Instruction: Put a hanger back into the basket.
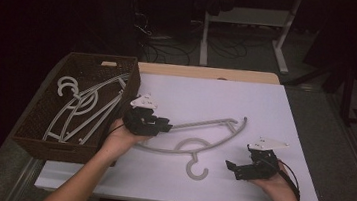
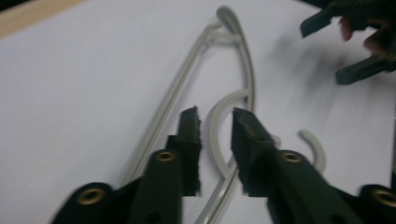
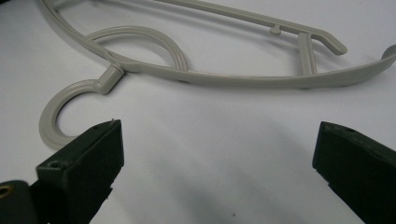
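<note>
Unmarked left claw astride hanger

No text, label or number can be read anywhere.

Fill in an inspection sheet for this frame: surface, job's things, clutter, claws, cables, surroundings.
Surface: white table, bare wood strip at the far edge.
Job's things: grey plastic hanger flat on the table; brown wicker basket at the left edge with more hangers inside.
Clutter: nothing seen.
Claws: left claw part open, straddling the hanger's bar; right claw wide open, empty, short of the hook.
Cables: black cable at the right claw; loose cables on the floor.
Surroundings: dark room, white desk frame behind.
</note>
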The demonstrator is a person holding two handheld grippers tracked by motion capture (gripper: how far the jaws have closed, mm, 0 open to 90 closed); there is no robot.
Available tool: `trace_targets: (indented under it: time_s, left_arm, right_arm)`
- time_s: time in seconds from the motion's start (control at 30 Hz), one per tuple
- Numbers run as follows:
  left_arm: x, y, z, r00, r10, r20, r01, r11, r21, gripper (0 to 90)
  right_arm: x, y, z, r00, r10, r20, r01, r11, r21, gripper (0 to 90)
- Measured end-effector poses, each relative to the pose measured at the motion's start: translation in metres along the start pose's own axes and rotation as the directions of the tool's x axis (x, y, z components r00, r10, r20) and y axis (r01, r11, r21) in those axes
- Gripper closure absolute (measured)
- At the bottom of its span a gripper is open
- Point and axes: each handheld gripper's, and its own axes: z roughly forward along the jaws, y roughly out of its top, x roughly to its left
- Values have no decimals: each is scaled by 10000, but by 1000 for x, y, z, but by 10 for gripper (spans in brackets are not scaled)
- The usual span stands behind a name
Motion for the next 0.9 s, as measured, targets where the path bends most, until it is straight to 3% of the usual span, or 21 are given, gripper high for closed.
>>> trace_targets:
  time_s: [0.13,0.4,0.43,0.57,0.77,0.9]
  left_arm:
    - [2,-12,16,9998,-56,-204,66,9989,469,899]
    - [5,-31,35,9991,0,-428,56,9913,1312,900]
    - [5,-34,40,9989,107,-462,-29,9864,1644,900]
    - [3,-38,50,9987,215,-457,-123,9811,1930,900]
    - [-5,-38,59,9992,390,49,-391,9722,2310,900]
    - [-9,-36,59,9988,322,356,-395,9726,2291,900]
  right_arm:
    - [0,0,2,10000,-38,-35,39,10000,74,17]
    - [0,-1,2,10000,-60,-45,60,10000,74,18]
    - [0,-1,2,10000,-55,-41,55,9999,92,17]
    - [0,-1,2,10000,-40,-35,41,9999,110,18]
    - [0,-1,3,9999,-82,-74,83,9999,126,18]
    - [0,-1,3,9999,-87,-67,87,9999,119,18]
